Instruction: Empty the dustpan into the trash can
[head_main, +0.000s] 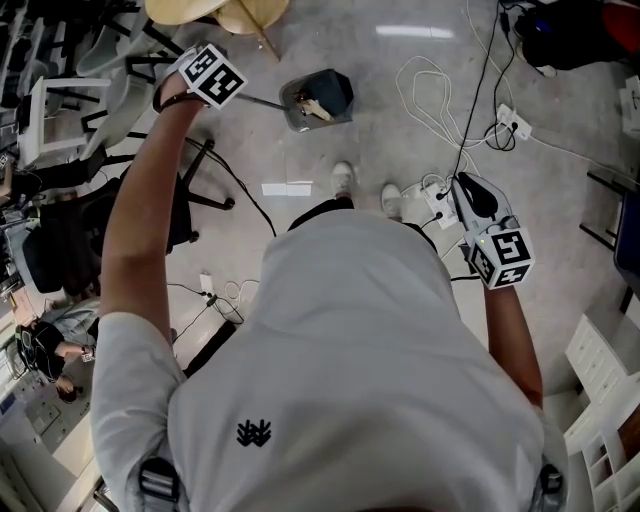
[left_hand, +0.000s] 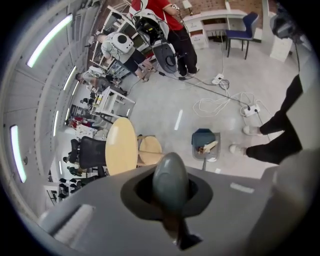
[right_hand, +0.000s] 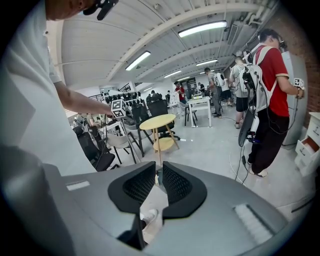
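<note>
A grey dustpan (head_main: 318, 100) with a dark hood stands on the floor ahead of my feet, with paper scraps inside. Its thin handle (head_main: 262, 101) runs up and left to my left gripper (head_main: 205, 80). In the left gripper view the handle's rounded grey end (left_hand: 170, 180) sits between the jaws, with the left gripper (left_hand: 170, 186) shut on it and the dustpan (left_hand: 205, 143) far below. My right gripper (head_main: 476, 196) hangs at my right side. In the right gripper view its mesh pads almost meet, so the right gripper (right_hand: 157, 176) is shut on nothing. No trash can shows in any view.
White cables and power strips (head_main: 505, 120) lie on the floor ahead and to the right. Round wooden tables (head_main: 215, 10) and a black chair (head_main: 190, 205) stand at the left, and white shelving (head_main: 605, 400) is at the lower right. A person in red (right_hand: 270, 100) stands nearby.
</note>
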